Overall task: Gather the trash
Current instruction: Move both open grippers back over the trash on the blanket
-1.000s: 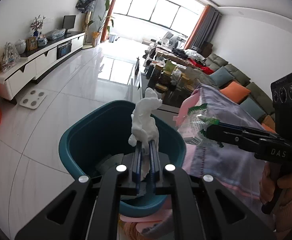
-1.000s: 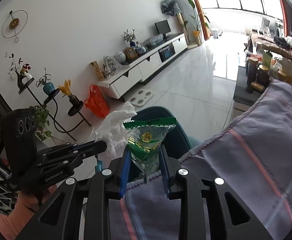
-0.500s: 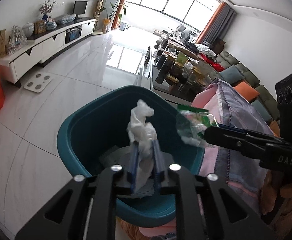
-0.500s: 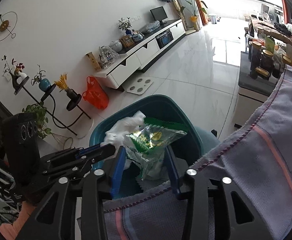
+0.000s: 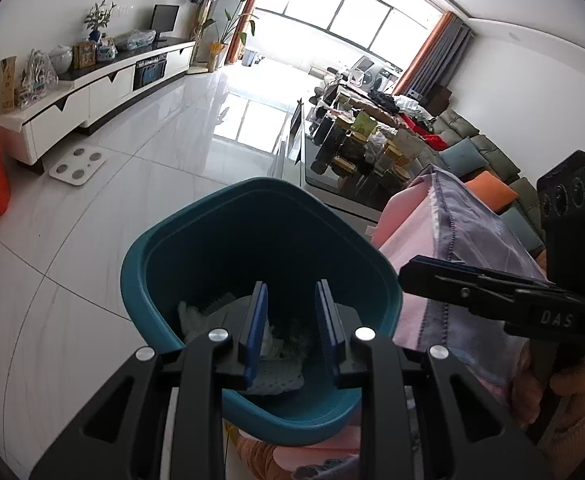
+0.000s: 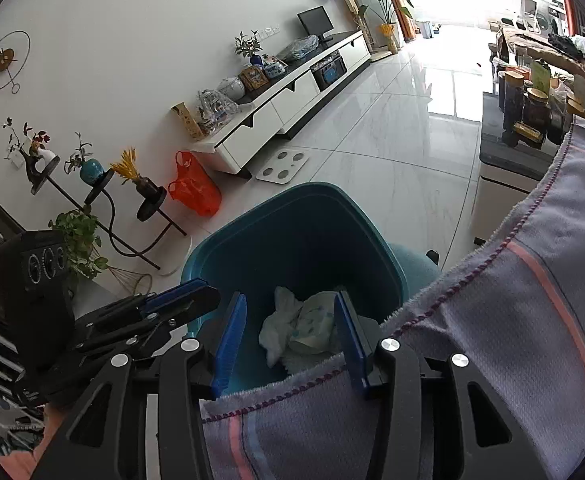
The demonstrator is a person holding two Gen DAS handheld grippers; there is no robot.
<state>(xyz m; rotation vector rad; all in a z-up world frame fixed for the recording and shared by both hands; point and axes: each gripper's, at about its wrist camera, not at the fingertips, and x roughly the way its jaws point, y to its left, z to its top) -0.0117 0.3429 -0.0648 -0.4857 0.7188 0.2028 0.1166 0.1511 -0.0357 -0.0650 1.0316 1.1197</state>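
Both wrist views — down into bin (image 5: 252, 216)

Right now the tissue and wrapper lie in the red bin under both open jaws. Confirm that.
Not quite: the bin is teal, not red. The right wrist view shows the tissue and wrapper lying inside it, under both open jaws.

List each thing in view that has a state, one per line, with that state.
Left hand-held gripper: jaws opening, nothing between them, above the bin.
Right hand-held gripper: jaws opening, nothing between them, above the bin.
Teal bin: upright, no lid on it, trash at the bottom.
White tissue: crumpled, lying in the bin.
Wrapper: crumpled, lying in the bin beside the tissue.
Striped cloth: spread out beside the bin.
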